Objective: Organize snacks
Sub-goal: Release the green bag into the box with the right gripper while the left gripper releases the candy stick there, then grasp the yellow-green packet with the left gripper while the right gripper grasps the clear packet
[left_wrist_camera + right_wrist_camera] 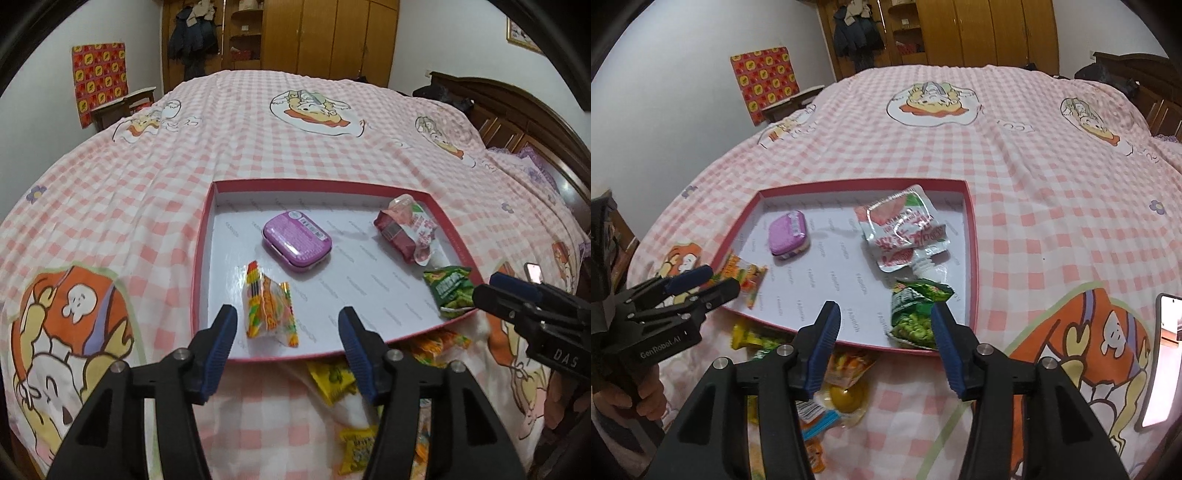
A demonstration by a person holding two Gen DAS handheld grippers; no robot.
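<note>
A shallow red-rimmed box [201, 236] [973, 236] with a white floor lies on the bed. In it are a purple tin [297, 240] [788, 234], an orange-yellow candy packet [271, 310] [748, 275], a red strawberry pouch [406, 229] [905, 229] and a green pea packet [448, 288] [916, 314]. My left gripper [288, 328] is open and empty, over the box's near edge by the candy packet. My right gripper [886, 325] is open and empty, just short of the green packet. Loose snacks [332, 376] [846, 395] lie on the bed in front of the box.
The pink checked bedsheet [295, 147] covers the whole bed. A phone [1165, 365] lies to the right of the box. A wooden headboard [517, 118] is at the far right, a wardrobe [332, 33] behind the bed.
</note>
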